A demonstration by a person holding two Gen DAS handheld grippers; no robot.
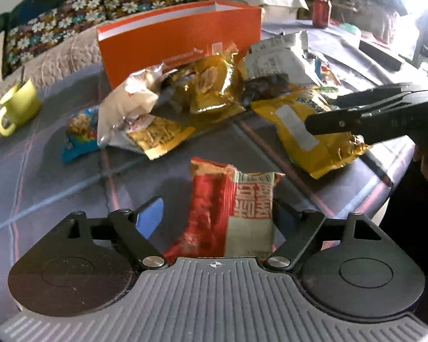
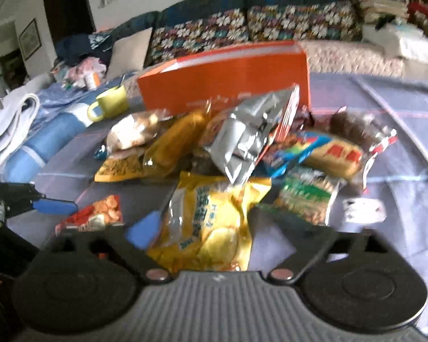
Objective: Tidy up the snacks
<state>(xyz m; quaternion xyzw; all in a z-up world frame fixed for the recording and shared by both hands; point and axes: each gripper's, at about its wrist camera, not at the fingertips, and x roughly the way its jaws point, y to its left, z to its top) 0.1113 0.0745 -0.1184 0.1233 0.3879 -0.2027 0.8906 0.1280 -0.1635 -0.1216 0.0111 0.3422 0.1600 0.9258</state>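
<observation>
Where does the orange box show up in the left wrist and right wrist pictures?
Left wrist: the orange box stands upper centre, behind the snack pile, open top visible.
Right wrist: the same box stands upper centre, behind the pile, before the floral sofa.
Shared landmark: the yellow-green mug, left of the box in both views.

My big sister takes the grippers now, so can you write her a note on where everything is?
Left gripper: open, its fingers on either side of the red snack packet, which lies on the table; not squeezed yet.
Right gripper: open, around the near end of the yellow chip bag.
Other snacks are piled on the table in front of the orange box; a blue packet lies near the green mug.
Done: no packet can be seen in the box.
Left: all packets need sorting, presumably into the box.
</observation>
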